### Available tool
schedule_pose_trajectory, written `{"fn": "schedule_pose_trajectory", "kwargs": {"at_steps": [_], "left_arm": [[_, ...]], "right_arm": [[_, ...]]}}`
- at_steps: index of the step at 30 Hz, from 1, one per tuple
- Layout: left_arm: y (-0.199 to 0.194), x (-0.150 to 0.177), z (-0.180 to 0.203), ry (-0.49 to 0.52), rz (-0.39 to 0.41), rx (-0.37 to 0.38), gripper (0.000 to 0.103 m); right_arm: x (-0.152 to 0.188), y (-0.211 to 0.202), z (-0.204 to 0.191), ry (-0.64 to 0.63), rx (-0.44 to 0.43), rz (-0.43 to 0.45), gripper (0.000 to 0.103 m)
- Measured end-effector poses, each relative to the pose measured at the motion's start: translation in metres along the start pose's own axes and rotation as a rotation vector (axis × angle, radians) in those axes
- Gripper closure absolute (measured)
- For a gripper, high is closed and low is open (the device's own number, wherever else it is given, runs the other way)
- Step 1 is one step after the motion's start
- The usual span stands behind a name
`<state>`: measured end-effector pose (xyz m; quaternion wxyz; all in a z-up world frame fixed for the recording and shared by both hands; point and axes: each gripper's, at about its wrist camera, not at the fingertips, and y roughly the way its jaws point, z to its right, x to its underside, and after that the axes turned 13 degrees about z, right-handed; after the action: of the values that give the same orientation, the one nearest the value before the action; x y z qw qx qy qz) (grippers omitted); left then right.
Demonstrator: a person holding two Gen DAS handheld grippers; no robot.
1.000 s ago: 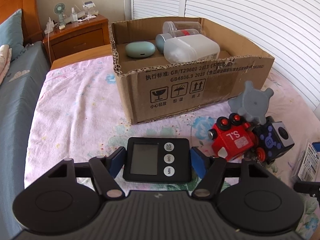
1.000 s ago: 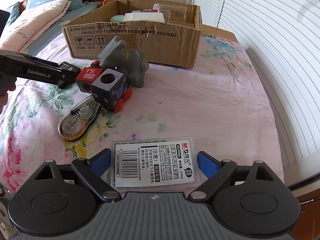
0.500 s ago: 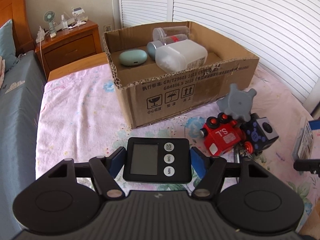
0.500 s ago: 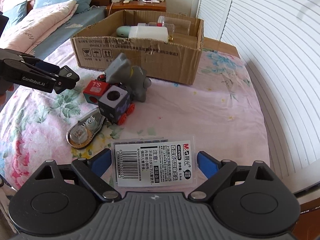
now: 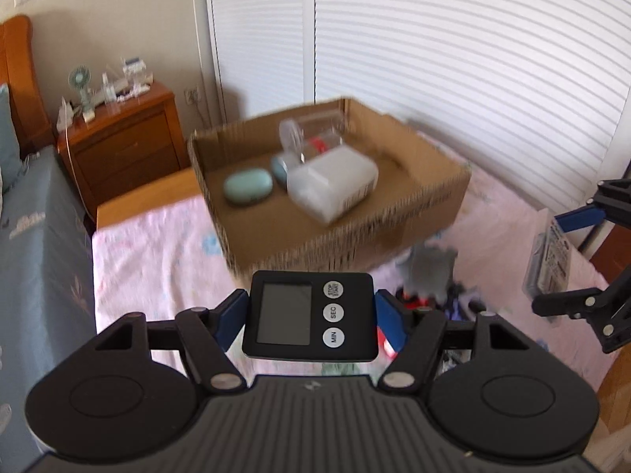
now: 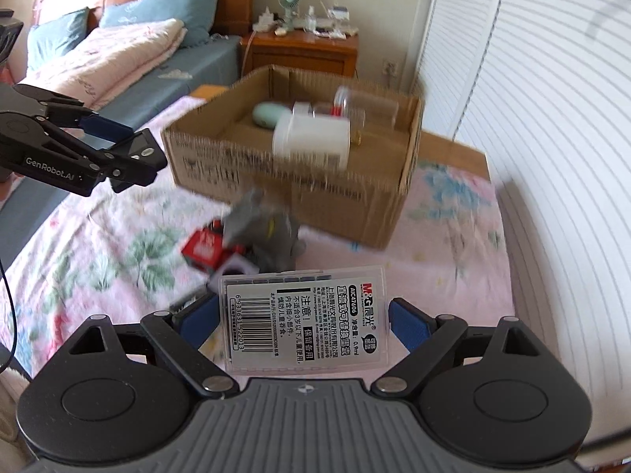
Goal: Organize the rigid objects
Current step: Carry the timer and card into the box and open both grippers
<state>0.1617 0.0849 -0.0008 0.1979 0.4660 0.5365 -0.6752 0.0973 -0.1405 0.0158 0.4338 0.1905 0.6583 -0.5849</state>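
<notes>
A: So, what does the left gripper hold?

B: It is clenched on a black digital timer. The two blue pads press on its left and right edges, and the timer is above the bed, not touching it. Its grey screen is on the left and three round buttons are on the right.

A: And the right gripper?

B: It grasps a clear plastic case with a printed label and a barcode. The pads sit against its two short sides. In the left wrist view the same case appears at the far right, standing on edge between the jaws of that gripper.

A: Where is the cardboard box?

B: It lies on the pink flowered bedsheet, farther away than both grippers. Inside it I see a mint oval case, a white plastic container lying on its side, and a clear jar behind that. All of it is blurred.

A: What is on the sheet outside the box?

B: Just near the front wall of the box there is a grey toy, with a red block touching it on its left. Details are too blurred to tell.

A: Anything behind?

B: A wooden nightstand with a small fan on it, and white louvred doors on the right.
</notes>
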Motion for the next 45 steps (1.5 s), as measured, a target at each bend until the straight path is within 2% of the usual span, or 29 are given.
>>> {"fn": "schedule_pose_trajectory", "kwargs": {"at_steps": [6, 15, 16, 18, 29, 35, 39, 43, 45], "left_arm": [[0.021, -0.029, -0.001, 0.035, 0.056, -0.019, 0.034], [0.075, -0.039, -0.019, -0.014, 0.027, -0.063, 0.033], [0.078, -0.039, -0.022, -0.042, 0.021, -0.063, 0.030], [0.080, -0.037, -0.029, -0.097, 0.007, -0.060, 0.009], [0.040, -0.012, -0.032, -0.147, 0.040, -0.098, 0.007], [0.017, 0.007, -0.016, -0.059, 0.046, -0.142, 0.002], [0.004, 0.017, -0.006, -0.061, 0.044, -0.134, 0.002], [-0.004, 0.025, 0.005, -0.043, 0.046, -0.157, 0.002], [-0.009, 0.028, 0.010, -0.029, 0.053, -0.177, 0.002]], "right_arm": [[-0.025, 0.005, 0.007, -0.032, -0.003, 0.043, 0.009], [-0.048, 0.013, 0.016, -0.042, 0.004, 0.078, 0.009], [-0.049, 0.014, 0.017, -0.043, 0.002, 0.078, 0.009], [-0.052, 0.015, 0.017, -0.046, 0.002, 0.080, 0.009], [-0.067, 0.028, 0.021, -0.045, -0.004, 0.085, 0.009], [-0.088, 0.047, 0.028, -0.024, -0.002, 0.098, 0.009], [-0.104, 0.066, 0.031, -0.002, -0.002, 0.097, 0.009], [-0.115, 0.083, 0.033, 0.008, 0.020, 0.094, 0.008], [-0.118, 0.090, 0.035, 0.022, 0.048, 0.095, 0.000]]}}
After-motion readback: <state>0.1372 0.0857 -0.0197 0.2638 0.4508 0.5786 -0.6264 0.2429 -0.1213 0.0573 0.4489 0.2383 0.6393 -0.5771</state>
